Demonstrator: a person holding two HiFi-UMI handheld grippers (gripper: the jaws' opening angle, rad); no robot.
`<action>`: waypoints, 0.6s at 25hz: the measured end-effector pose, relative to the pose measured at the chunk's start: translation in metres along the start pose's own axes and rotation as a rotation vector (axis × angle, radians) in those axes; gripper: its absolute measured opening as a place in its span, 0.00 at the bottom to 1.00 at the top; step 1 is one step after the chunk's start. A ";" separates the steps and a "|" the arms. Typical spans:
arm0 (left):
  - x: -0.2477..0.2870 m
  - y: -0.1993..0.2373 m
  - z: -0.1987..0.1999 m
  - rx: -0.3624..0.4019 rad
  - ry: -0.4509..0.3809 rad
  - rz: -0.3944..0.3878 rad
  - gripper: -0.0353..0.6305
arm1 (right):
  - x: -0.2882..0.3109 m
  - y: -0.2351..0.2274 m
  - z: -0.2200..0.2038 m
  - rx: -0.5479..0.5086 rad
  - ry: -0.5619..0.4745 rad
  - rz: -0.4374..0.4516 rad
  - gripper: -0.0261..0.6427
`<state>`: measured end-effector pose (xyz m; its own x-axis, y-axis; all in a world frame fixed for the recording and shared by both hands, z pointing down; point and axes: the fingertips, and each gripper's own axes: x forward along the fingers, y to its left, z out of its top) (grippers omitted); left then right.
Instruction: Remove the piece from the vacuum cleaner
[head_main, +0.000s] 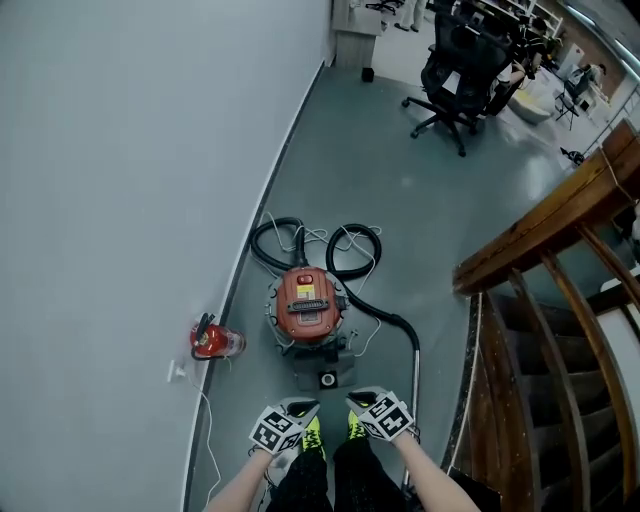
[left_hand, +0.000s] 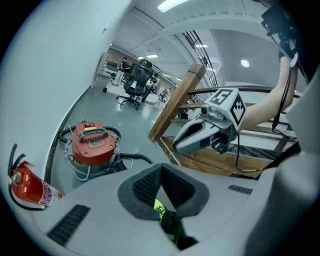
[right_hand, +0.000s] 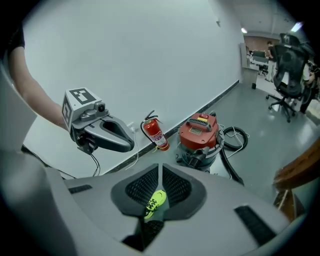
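Note:
The red vacuum cleaner (head_main: 307, 305) stands on the grey floor close to the white wall, upright on a grey base (head_main: 326, 374). Its black hose (head_main: 352, 262) loops behind it and runs on to a thin wand (head_main: 415, 362) on the right. Both grippers hover in front of it, near my feet. My left gripper (head_main: 303, 410) is shut and empty, and its own view shows the vacuum (left_hand: 92, 142) ahead of the closed jaws (left_hand: 161, 169). My right gripper (head_main: 362, 402) is shut on nothing too, with the vacuum (right_hand: 201, 132) beyond its jaws (right_hand: 160, 169).
A red fire extinguisher (head_main: 214, 340) lies by the wall, left of the vacuum. A white cord (head_main: 205, 410) trails along the wall's foot. A wooden stair railing (head_main: 545, 235) and steps drop away at the right. A black office chair (head_main: 455, 70) stands far ahead.

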<state>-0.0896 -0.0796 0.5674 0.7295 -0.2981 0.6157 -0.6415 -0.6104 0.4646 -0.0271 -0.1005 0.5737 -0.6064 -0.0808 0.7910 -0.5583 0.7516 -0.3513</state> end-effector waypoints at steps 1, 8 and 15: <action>-0.004 -0.002 0.001 0.008 0.000 -0.003 0.07 | -0.003 0.004 0.002 0.005 -0.010 -0.006 0.10; -0.032 -0.029 0.015 -0.006 -0.024 -0.015 0.07 | -0.034 0.037 0.014 0.044 -0.070 -0.028 0.10; -0.054 -0.055 0.036 -0.025 -0.075 0.008 0.07 | -0.064 0.062 0.022 0.075 -0.139 -0.023 0.09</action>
<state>-0.0851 -0.0562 0.4856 0.7395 -0.3573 0.5706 -0.6523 -0.5899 0.4760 -0.0355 -0.0632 0.4898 -0.6626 -0.1917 0.7240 -0.6109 0.6977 -0.3743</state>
